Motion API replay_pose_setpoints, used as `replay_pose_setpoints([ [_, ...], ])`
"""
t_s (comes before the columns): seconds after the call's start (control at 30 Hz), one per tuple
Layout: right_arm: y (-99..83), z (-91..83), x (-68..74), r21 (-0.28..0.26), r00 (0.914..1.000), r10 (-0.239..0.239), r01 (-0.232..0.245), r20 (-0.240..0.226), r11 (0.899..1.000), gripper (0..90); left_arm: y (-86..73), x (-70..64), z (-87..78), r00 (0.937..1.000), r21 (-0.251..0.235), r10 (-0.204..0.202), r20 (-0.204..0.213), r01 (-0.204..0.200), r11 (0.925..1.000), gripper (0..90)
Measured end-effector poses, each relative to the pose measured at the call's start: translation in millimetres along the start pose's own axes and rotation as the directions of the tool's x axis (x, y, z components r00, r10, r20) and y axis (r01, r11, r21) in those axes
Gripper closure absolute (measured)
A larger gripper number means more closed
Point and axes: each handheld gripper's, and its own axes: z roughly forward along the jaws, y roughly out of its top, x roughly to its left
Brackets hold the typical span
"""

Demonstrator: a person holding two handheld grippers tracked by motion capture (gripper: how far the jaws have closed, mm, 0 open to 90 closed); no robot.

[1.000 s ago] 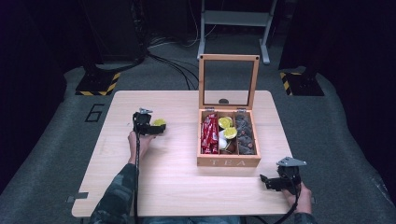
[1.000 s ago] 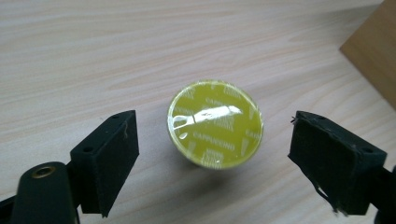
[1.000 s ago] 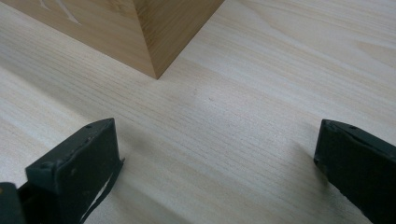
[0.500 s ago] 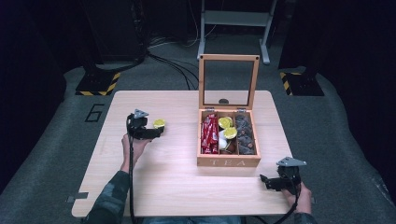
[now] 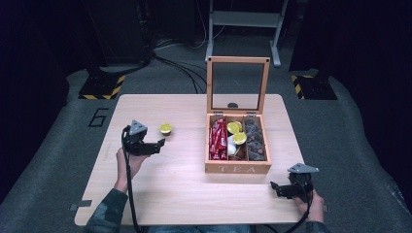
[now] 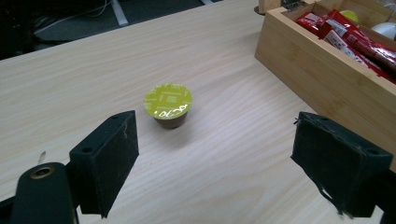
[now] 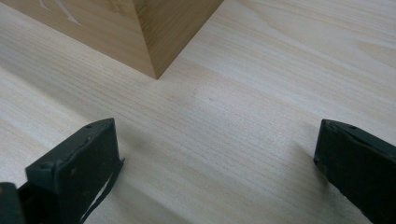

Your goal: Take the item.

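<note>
Yellow-lidded capsule (image 6: 168, 105) upright on the bare table (image 5: 160, 194), left of the open wooden tea box (image 5: 238, 167) and well apart from it. Just short of the capsule, left gripper (image 5: 158, 144), jaws spread wide, nothing between them. Inside the box: red sachets (image 5: 217, 138), more yellow capsules (image 5: 236, 132), dark packets (image 5: 255, 141). Near the box's front right corner, right gripper (image 5: 275, 188), jaws likewise spread, empty.

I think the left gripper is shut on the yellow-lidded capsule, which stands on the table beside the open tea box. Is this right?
Not quite. The left gripper is open, not shut on the capsule: the left gripper view shows its jaws wide apart, with the capsule standing free on the table ahead of them. The rest holds: the capsule is beside the open tea box.
</note>
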Motion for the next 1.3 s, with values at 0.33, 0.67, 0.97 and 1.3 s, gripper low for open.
replay_pose_setpoints([
  [0.33, 0.0, 0.0, 0.3, 0.0, 1.0, 0.002, -0.002, 0.002, 1.0, 0.0, -21.3, -3.9, -32.4, 0.9996, -0.014, 0.012, -0.027, -0.012, 0.9998, 14.2],
  [0.67, 0.1, 0.1, 0.7, 0.0, 1.0, 0.005, -0.005, 0.005, 1.0, 0.0, -61.0, 2.6, -60.8, 0.9965, 0.003, -0.011, -0.083, 0.011, 0.9999, 14.0],
  [0.97, 0.0, 0.1, 1.0, -0.001, 1.0, 0.006, -0.006, 0.007, 1.0, 0.0, -101.7, 11.0, -71.1, 0.9911, 0.052, -0.041, -0.127, 0.048, 0.9975, 12.2],
  [1.3, 0.1, 0.1, 1.1, -0.001, 0.9999, 0.007, -0.007, 0.008, 1.0, 0.0, -137.6, 21.2, -69.6, 0.9807, 0.115, -0.071, -0.182, 0.093, 0.9889, 9.8],
])
